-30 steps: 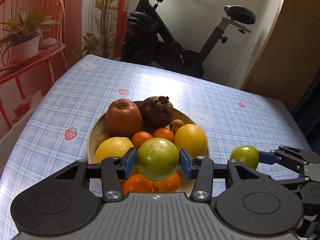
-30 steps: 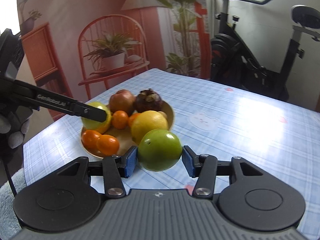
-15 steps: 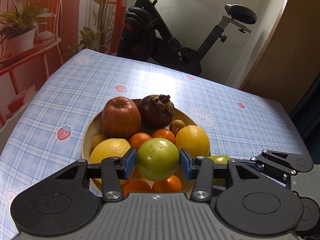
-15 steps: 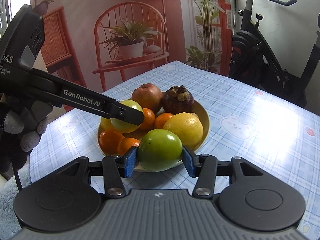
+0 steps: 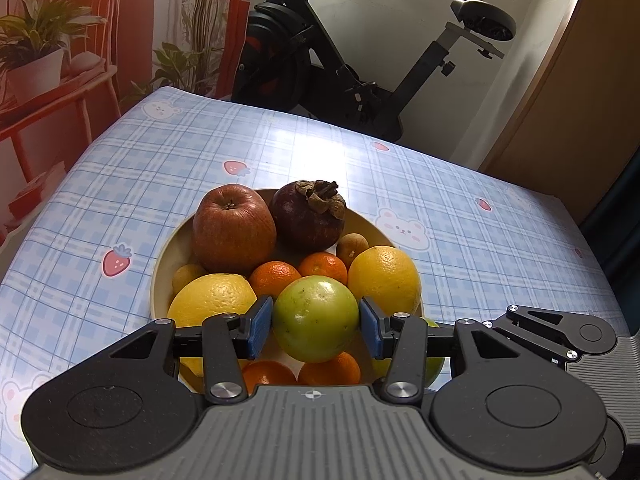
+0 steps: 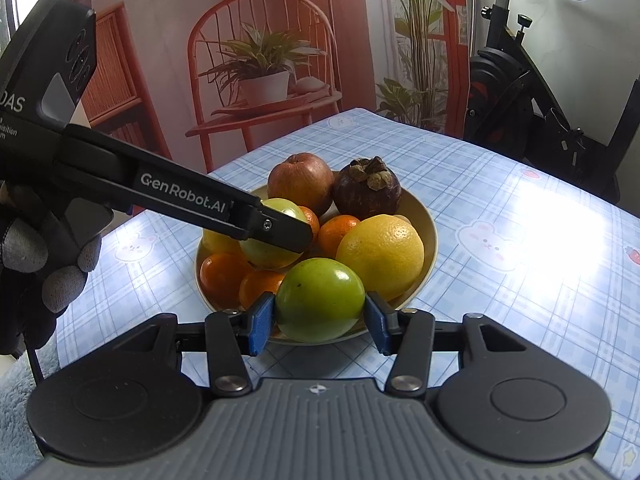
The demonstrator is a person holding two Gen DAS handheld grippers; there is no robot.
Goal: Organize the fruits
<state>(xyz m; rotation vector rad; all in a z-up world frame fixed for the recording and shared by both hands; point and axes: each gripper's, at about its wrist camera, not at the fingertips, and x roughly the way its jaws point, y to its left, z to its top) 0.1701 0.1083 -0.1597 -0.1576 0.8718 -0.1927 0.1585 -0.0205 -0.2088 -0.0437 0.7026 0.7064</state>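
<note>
A beige bowl (image 5: pixel 160 264) on the table holds a red apple (image 5: pixel 234 228), a dark mangosteen (image 5: pixel 308 216), two large yellow citrus fruits (image 5: pixel 384 276), several small oranges (image 5: pixel 276 278) and a small brown fruit. My left gripper (image 5: pixel 316 326) is shut on a green apple (image 5: pixel 316 318), which it holds over the bowl's near side. My right gripper (image 6: pixel 320 316) is shut on a second green apple (image 6: pixel 320 300) at the bowl's (image 6: pixel 428 224) near rim. In the right wrist view the left gripper's arm crosses from the left, with its green apple (image 6: pixel 268 248) above the fruit.
The table wears a blue checked cloth (image 5: pixel 460 216) with bear and strawberry prints. An exercise bike (image 5: pixel 360 64) stands behind its far edge. A red chair with a potted plant (image 6: pixel 264 76) stands off the far left. A gloved hand (image 6: pixel 36 264) holds the left gripper.
The right gripper with its green apple has moved in from the bare cloth to the bowl's near rim, beside the left gripper. The left gripper has barely shifted.
</note>
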